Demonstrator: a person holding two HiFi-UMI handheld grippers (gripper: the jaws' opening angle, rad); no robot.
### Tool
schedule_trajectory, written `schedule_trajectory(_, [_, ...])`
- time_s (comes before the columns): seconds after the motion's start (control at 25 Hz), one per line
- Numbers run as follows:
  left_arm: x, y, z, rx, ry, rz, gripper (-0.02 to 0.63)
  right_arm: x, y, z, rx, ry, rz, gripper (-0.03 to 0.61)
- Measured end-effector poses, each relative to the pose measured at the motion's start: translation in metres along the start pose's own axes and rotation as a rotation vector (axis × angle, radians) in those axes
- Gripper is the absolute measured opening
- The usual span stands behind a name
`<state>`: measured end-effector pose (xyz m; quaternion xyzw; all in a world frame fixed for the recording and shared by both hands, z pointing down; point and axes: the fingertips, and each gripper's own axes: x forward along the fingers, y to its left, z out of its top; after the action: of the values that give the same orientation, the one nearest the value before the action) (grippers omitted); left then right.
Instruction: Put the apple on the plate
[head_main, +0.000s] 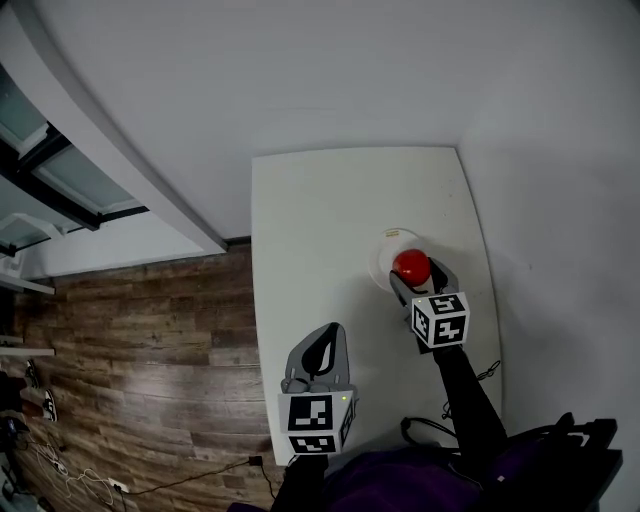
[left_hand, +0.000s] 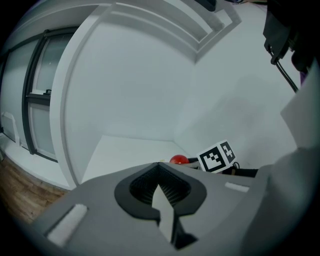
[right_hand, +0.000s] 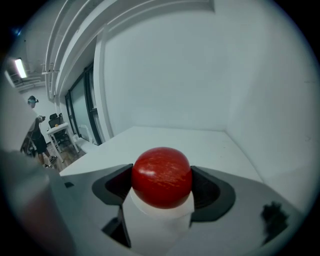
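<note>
A red apple (head_main: 411, 267) is gripped by my right gripper (head_main: 415, 274), whose jaws press on both its sides. It hangs over the near right part of a small white plate (head_main: 384, 245) on the white table (head_main: 300, 230). In the right gripper view the apple (right_hand: 161, 176) fills the gap between the dark pads (right_hand: 210, 192); whether it touches the plate I cannot tell. My left gripper (head_main: 327, 335) is shut and holds nothing, nearer me and left of the plate. From the left gripper view the apple (left_hand: 178, 160) shows beside the right gripper's marker cube (left_hand: 217, 156).
A white wall (head_main: 560, 230) runs close along the table's right side and another behind it. Black cables (head_main: 428, 432) and a small clip (head_main: 488, 372) lie at the near right. Wooden floor (head_main: 150, 340) lies past the table's left edge.
</note>
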<state>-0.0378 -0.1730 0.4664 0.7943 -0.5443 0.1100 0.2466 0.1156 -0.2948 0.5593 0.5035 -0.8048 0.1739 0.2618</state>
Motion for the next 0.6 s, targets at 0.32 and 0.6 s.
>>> schedule_trajectory(0.32, [0.000,-0.003,-0.005,0.029,-0.006,0.018,0.008,0.020,-0.005,-0.019,-0.004,0.035,0.030,0.345])
schedule_trajectory(0.6, [0.004,0.003,-0.001,0.045,-0.032,0.031,0.008,0.008,-0.012,0.011,-0.002,-0.061,0.015,0.347])
